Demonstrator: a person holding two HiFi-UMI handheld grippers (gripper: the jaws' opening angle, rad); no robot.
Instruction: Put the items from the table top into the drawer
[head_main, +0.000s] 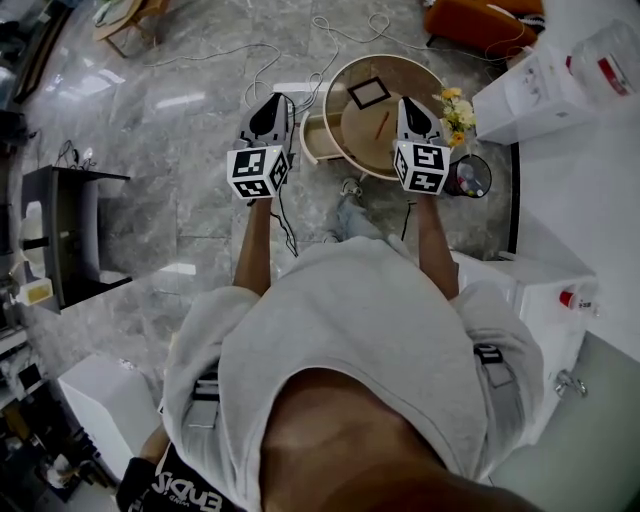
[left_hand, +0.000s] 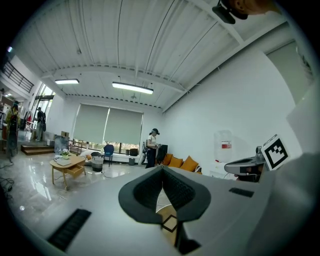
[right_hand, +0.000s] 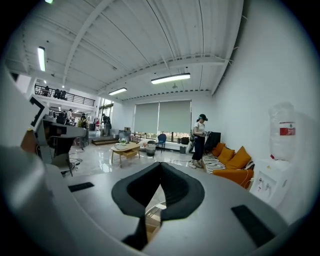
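Note:
A round wooden table (head_main: 400, 140) stands ahead of me on the floor, its drawer (head_main: 316, 138) pulled open on the left side. On the top lie a black square frame (head_main: 369, 93) and a thin orange stick (head_main: 383, 124); yellow flowers (head_main: 455, 110) sit at its right edge. My left gripper (head_main: 272, 103) hovers left of the table, above the drawer, shut and empty. My right gripper (head_main: 414, 106) hangs over the table's right part, also shut with nothing in it. The left gripper view shows its pads (left_hand: 176, 187) meeting, with the black frame (left_hand: 169, 223) in the gap below them.
A dark bin with coloured items (head_main: 468, 177) stands right of the table. A white water dispenser (head_main: 545, 85) and an orange sofa (head_main: 480, 20) are at the back right. Cables (head_main: 290, 55) trail over the marble floor. A person (right_hand: 199, 140) stands far off.

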